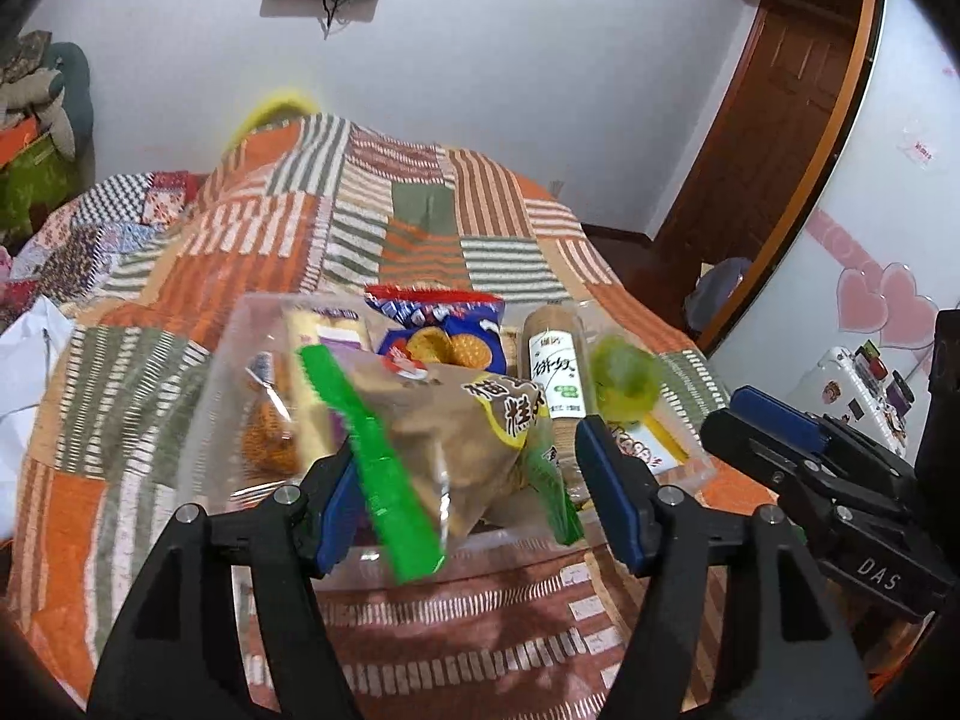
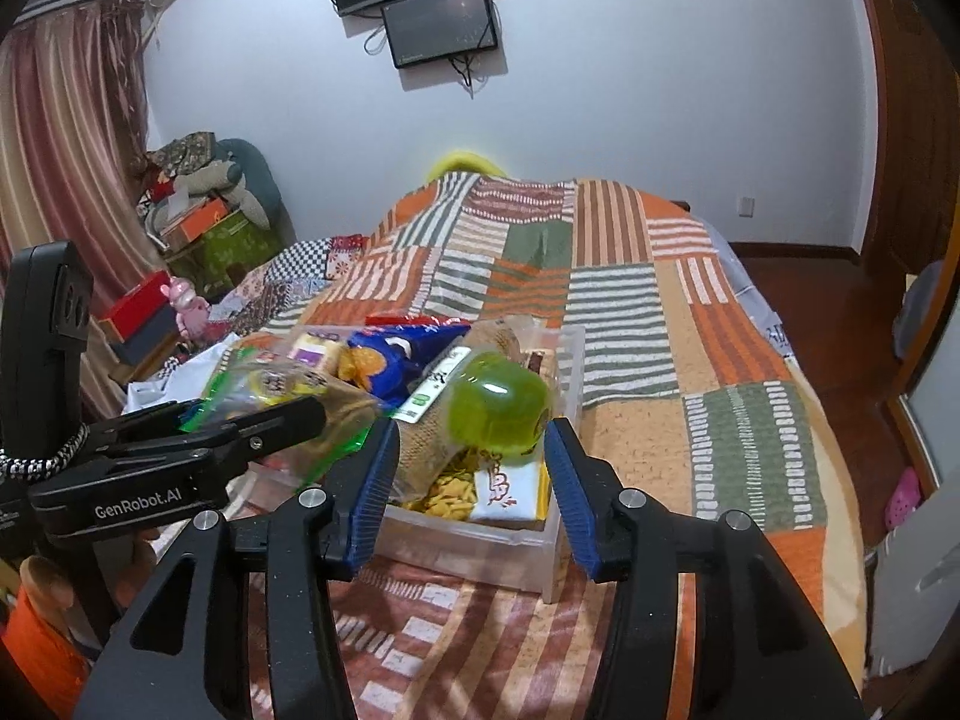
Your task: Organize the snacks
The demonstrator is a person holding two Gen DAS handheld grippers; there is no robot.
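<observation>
Snacks: they are lying packed together in a clear plastic box (image 1: 420,558) on a striped patchwork bedspread (image 1: 420,228).
Left gripper (image 1: 471,480): its jaws are standing half wide around a brown bag with green edges (image 1: 444,438); one green edge is lying against the left pad, but the right pad is standing apart from the bag, so nothing is being squeezed.
Brown bag: it is looking blurred and is tilting over the front half of the box.
Right gripper (image 2: 473,438): its jaws are standing narrow but apart, and a green jelly cup (image 2: 498,408) is sitting blurred just above the tips, with a gap on the left side.
Crowding: a blue biscuit packet (image 1: 444,336) and a tall biscuit roll (image 1: 555,360) are filling the back of the box, leaving little room.
Neighbour: the two grippers are working close side by side over the box.
Room: a dark screen (image 2: 441,24) is hanging on the white wall, and a brown door (image 1: 768,120) is standing to the right.
</observation>
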